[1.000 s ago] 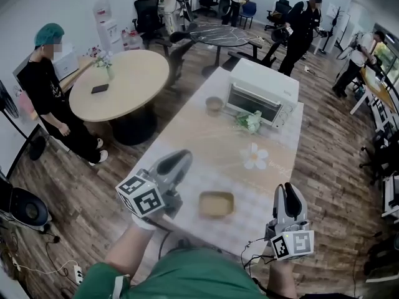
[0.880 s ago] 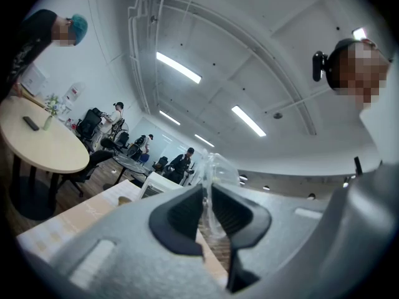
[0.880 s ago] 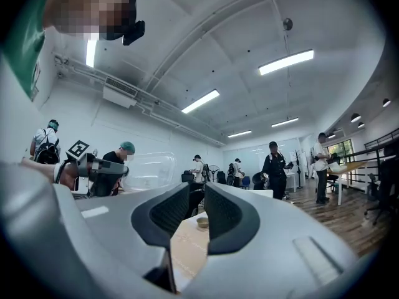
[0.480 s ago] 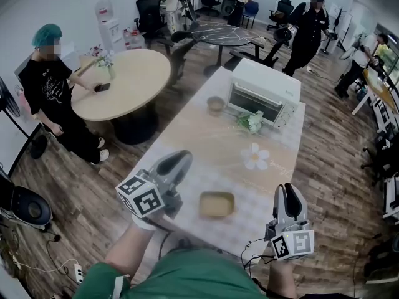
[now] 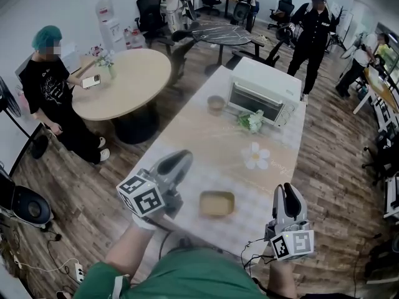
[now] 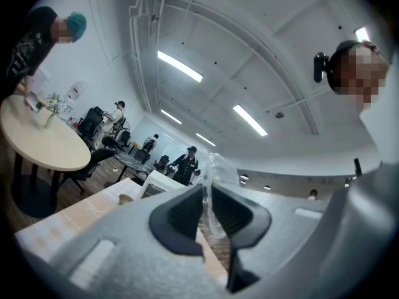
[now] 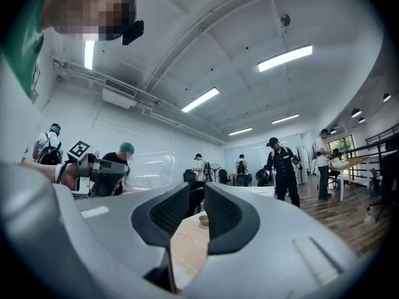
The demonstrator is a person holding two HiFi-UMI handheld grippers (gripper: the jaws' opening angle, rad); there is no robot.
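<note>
The left gripper [image 5: 177,161] is raised over the near-left edge of the table [image 5: 187,136]. Its fingers are pinched on a thin clear plastic piece [image 6: 217,178], perhaps a lid; its shape is hard to read. A tan tray [image 5: 216,204] lies on the table between the grippers. The right gripper [image 5: 285,196] stands at the near-right edge, fingers almost together, holding nothing.

The head view looked steeply down on the table [image 5: 206,143] from close above. Both gripper views sat low at its near end, tilted upward, sharing the far bowl [image 5: 215,104].
</note>
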